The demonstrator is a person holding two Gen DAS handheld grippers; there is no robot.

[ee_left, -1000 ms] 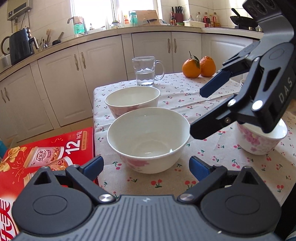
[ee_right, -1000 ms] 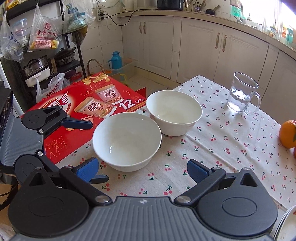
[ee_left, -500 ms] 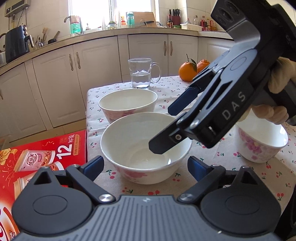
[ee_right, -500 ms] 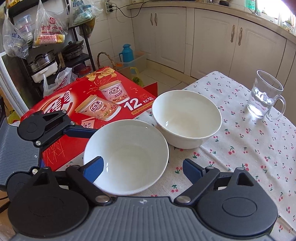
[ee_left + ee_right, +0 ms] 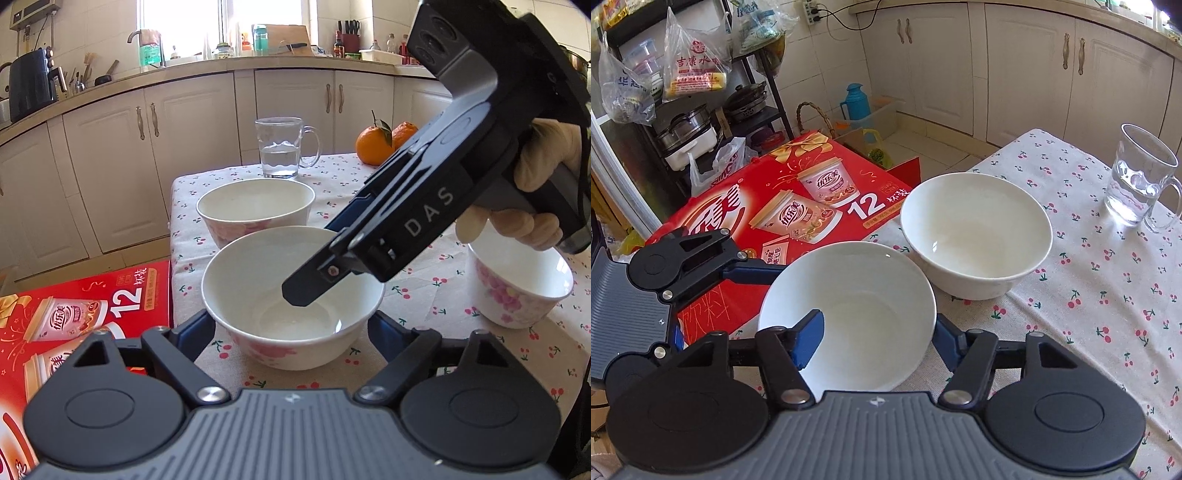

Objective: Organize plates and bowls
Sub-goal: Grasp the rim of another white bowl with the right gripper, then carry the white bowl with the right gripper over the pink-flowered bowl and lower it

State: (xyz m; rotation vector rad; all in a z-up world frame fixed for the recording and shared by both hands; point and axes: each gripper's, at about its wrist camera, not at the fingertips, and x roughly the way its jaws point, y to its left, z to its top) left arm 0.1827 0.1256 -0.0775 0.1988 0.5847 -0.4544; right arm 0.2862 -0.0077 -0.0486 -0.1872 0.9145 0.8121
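Observation:
Three white bowls with pink flowers stand on the cherry-print tablecloth (image 5: 424,306). The near bowl (image 5: 258,280) (image 5: 857,295) sits between the fingers of my left gripper (image 5: 291,326). Its jaws are closing and the pads are close beside the bowl's walls. My right gripper (image 5: 877,332) (image 5: 325,258) straddles the same bowl's rim, with one finger inside and one outside. Its jaws are closing too, and the inner pad is still off the wall. A second bowl (image 5: 255,210) (image 5: 975,236) stands just behind. The third bowl (image 5: 517,284) is at the right.
A glass mug of water (image 5: 280,147) (image 5: 1137,184) and two oranges (image 5: 373,147) stand farther back on the table. A red drinks carton (image 5: 85,314) (image 5: 794,206) lies beside the table's left edge. A gloved hand (image 5: 532,177) holds the right gripper. Kitchen cabinets stand behind.
The right gripper has come down over the near bowl and put one finger inside it. Both grippers' jaws have narrowed around that bowl. The left gripper stayed put.

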